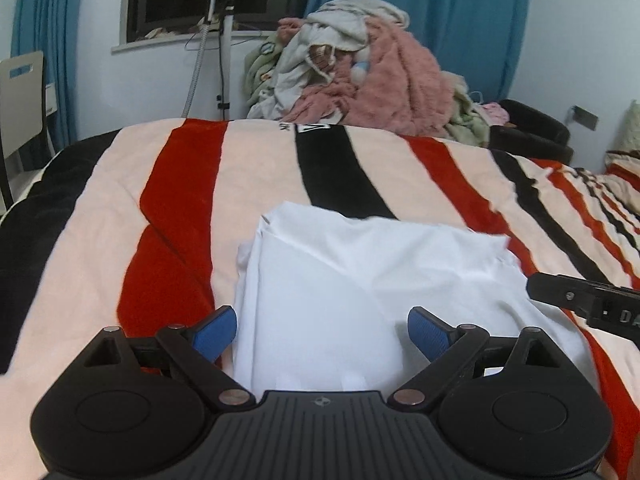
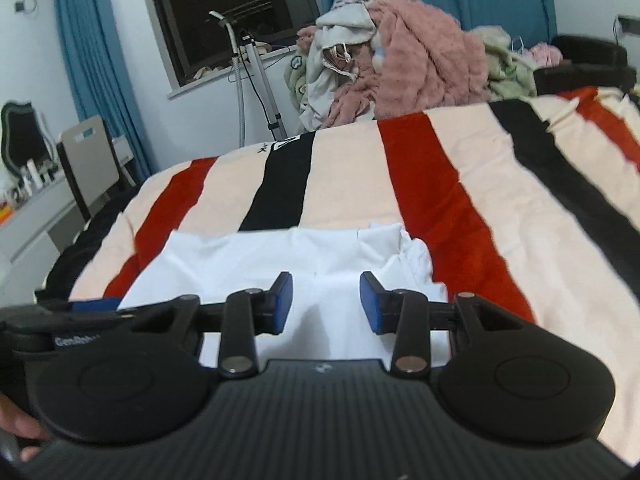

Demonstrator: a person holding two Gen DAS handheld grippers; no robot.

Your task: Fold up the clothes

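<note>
Left wrist view: striped blanket (image 1: 256,168) covers the bed, bare cloth open at 9 to 12 o'clock. One white garment (image 1: 360,280), partly folded, lies flat at 12 o'clock, under the left tool (image 1: 322,330), pads spread wide, holding nothing. Right tool's tip (image 1: 576,296) at 3 o'clock.

Right wrist view: right tool (image 2: 326,304) gapes, empty, over the garment's near edge. One clothes heap (image 2: 400,68) beyond the bed's far edge.
</note>
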